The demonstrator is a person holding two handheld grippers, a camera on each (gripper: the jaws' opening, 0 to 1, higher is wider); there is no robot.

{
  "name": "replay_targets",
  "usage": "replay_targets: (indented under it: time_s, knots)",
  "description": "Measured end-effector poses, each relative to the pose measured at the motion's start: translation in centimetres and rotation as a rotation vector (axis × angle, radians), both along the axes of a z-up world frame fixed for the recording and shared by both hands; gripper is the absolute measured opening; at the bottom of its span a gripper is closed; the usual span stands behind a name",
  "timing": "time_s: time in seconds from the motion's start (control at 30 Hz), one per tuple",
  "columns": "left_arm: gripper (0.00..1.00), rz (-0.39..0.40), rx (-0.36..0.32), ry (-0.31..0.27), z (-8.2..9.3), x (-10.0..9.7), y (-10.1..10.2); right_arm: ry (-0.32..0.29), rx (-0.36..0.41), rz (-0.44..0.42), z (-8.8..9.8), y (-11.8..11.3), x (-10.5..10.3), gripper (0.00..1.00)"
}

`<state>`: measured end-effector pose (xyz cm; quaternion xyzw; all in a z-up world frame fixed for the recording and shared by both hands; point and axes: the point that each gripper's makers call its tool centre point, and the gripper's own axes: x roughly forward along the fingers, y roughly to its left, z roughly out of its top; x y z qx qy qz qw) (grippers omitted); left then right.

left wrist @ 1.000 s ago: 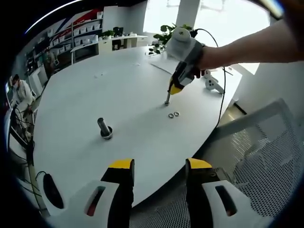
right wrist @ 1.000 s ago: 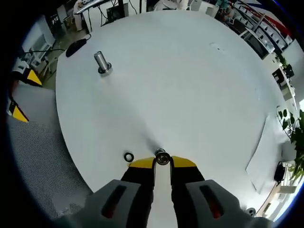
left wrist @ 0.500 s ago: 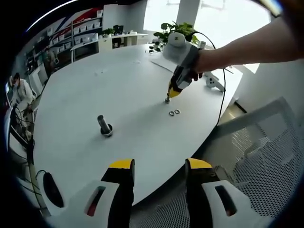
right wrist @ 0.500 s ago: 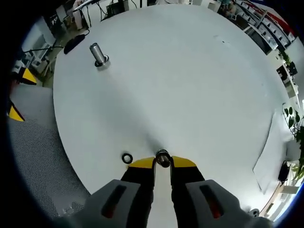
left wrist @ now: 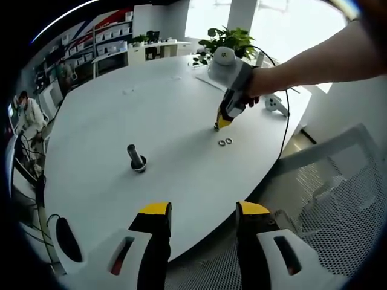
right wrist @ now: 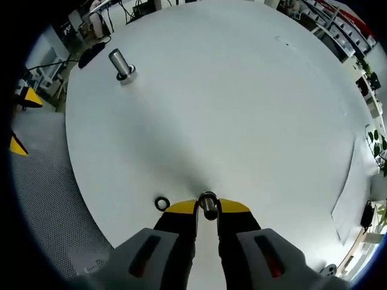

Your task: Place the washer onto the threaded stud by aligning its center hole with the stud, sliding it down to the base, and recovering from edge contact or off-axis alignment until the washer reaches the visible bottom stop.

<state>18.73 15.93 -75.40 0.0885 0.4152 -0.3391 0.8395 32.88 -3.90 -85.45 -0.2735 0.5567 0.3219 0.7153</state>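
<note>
Right gripper view: jaws pinch washer (right wrist: 208, 200) on edge.

white table (right wrist: 242, 109), yellow-tipped right tool (right wrist: 207, 208), silvery washer (right wrist: 207, 200)

One threaded stud (left wrist: 136, 158), two loose washers (left wrist: 225, 142), and one washer (right wrist: 207, 199) gripped.

I see a round white table (right wrist: 242, 90). A stud (right wrist: 120, 64) stands at 10 o'clock, one washer (right wrist: 161, 203) lies at 7.
</note>
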Motion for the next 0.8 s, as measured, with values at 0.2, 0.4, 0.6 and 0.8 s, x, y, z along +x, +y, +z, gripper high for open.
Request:
replay_targets:
  time_s: [0.2, 0.4, 0.6, 0.8]
  knots:
    - [0.41, 0.001, 0.009, 0.004, -0.16, -0.05, 0.11, 0.006, 0.0, -0.006, -0.43, -0.04, -0.14, 0.14]
    - [0.41, 0.006, 0.013, 0.003, -0.21, -0.02, 0.23, 0.011, 0.011, -0.02, -0.54, -0.06, -0.23, 0.14]
    - [0.41, 0.03, 0.008, -0.007, 0.07, 0.39, 0.51, 0.006, 0.024, -0.03, -0.3, -0.08, -0.38, 0.16]
    - [0.41, 0.024, 0.019, -0.005, -0.13, 0.23, 0.51, -0.002, 0.033, -0.043, 0.21, -0.31, -0.69, 0.19]
